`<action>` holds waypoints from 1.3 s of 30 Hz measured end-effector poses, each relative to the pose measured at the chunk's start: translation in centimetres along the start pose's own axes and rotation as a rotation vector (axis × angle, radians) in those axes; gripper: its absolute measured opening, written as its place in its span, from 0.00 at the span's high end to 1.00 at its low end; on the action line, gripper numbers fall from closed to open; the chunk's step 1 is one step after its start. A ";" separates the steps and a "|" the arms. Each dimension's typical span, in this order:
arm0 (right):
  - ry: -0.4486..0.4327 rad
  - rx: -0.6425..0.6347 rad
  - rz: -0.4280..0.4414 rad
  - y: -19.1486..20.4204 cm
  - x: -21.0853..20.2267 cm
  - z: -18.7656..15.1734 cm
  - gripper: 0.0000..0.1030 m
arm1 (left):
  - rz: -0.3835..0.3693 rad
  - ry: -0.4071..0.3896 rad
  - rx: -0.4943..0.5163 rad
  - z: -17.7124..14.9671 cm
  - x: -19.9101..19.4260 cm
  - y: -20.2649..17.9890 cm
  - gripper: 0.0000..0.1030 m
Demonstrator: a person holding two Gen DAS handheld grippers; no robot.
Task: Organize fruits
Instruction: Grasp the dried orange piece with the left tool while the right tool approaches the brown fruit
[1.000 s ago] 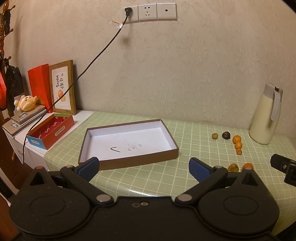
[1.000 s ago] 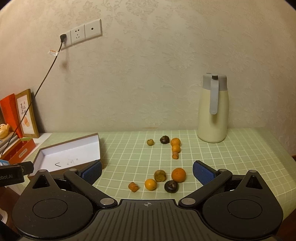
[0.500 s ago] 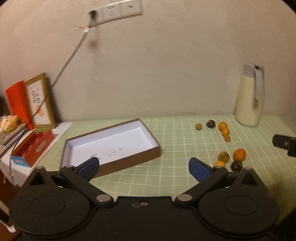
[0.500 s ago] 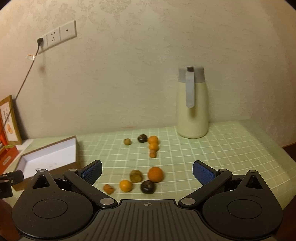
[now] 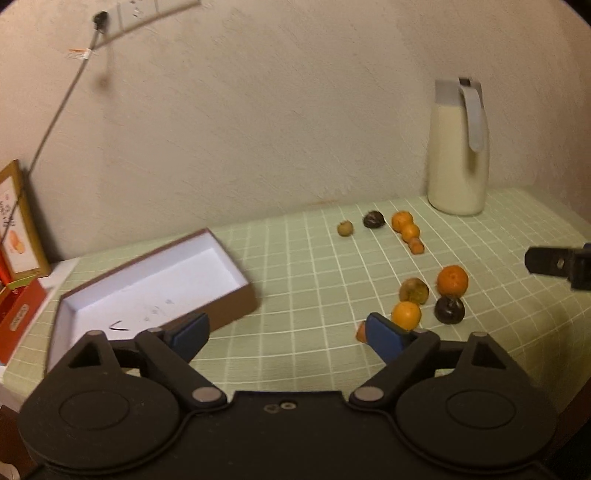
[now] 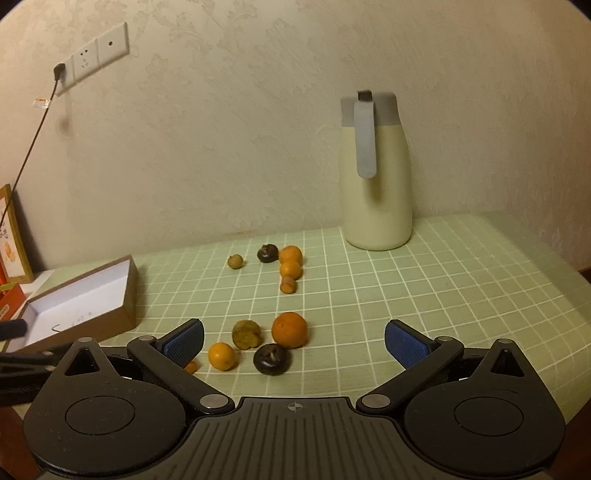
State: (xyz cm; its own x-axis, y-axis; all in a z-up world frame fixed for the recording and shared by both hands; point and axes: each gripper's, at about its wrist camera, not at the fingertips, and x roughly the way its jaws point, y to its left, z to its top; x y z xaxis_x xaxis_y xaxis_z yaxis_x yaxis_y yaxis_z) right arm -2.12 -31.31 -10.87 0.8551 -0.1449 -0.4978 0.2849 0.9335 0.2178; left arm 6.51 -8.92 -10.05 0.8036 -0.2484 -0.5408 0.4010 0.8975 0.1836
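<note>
Fruits (image 6: pixel 289 329) lie scattered on my table (image 6: pixel 461 295), right of the box (image 5: pixel 147 280); my left gripper (image 5: pixel 286 332) and right gripper (image 6: pixel 293 341) both gape wide, holding nothing.

Both views dim w/ a warm yellow indoor cast; light looks to come from above/front, so the thermos (image 6: pixel 376 173) throws only a faint shadow on the wall and the fruits (image 6: pixel 289 329) sit on small soft shadows near the table's front edge. Left wrist view is motion-blurred, esp. the box (image 5: pixel 147 284) and wall sockets (image 5: pixel 140 11); right wrist view is sharper, wallpaper pattern readable. Strong fisheye bend: the table (image 6: pixel 461 280) grid curves toward its right edge, corners go to black vignette, no real glare.
</note>
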 end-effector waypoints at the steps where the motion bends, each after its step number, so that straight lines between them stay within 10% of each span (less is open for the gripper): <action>1: 0.002 0.003 0.002 -0.1 0.3 0.0 0.00 | -0.007 0.005 0.006 -0.1 0.6 -0.2 0.26; 34: 0.056 0.049 -0.008 -2.3 5.3 -1.2 0.00 | -0.109 0.137 0.050 -2.0 12.0 -6.2 0.70; 39: 0.060 0.046 -0.011 -2.2 5.4 -1.3 0.01 | -0.124 0.123 0.057 -2.1 11.8 -6.5 0.88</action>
State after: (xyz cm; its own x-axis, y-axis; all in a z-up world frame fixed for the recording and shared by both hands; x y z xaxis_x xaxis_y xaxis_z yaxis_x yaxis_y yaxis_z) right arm 1.35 -33.75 -15.11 0.8247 -0.1337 -0.5496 0.3150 0.9156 0.2499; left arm 12.49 -16.91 -19.37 0.6881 -0.3058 -0.6581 0.5207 0.8397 0.1542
